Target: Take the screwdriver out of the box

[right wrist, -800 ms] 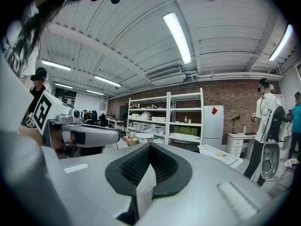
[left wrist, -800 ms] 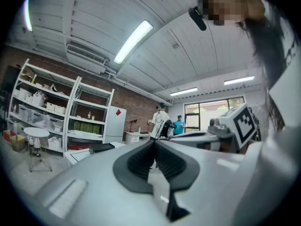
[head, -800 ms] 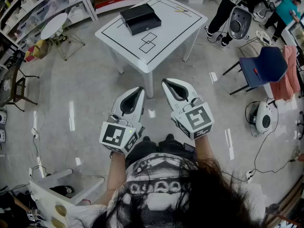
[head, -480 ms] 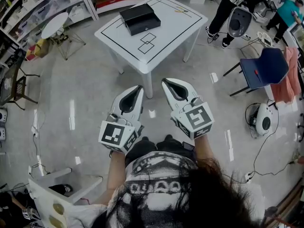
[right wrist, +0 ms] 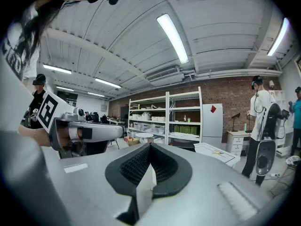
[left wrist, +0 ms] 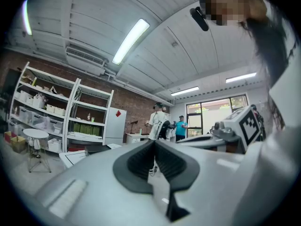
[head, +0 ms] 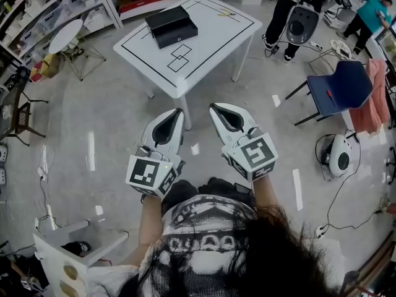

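The fingers (left wrist: 137, 163) of the left gripper (head: 179, 111) are pressed together with nothing between them. The fingers (right wrist: 136, 166) of the right gripper (head: 213, 107) are likewise together and empty. Both grippers are held side by side in front of the person's body, roughly level, the right one just to the right of the left. They point toward the far side of the room, over the bare floor (head: 111, 122).

Beyond their tips stands a white worktop (head: 210, 39) marked with black lines, and neither gripper touches it. The black box (head: 171, 26) sits at the far left part of that worktop, well apart from both grippers. It looks shut, and the screwdriver cannot be seen. A small yellowish item (head: 226, 13) lies near the worktop's far right edge; what it is cannot be told.

Shelving (head: 62, 5) and a small round table (head: 65, 34) stand at the far left. A blue chair (head: 346, 85) is to the right. Two people, one in a teal top (head: 371, 11), are at the far right.
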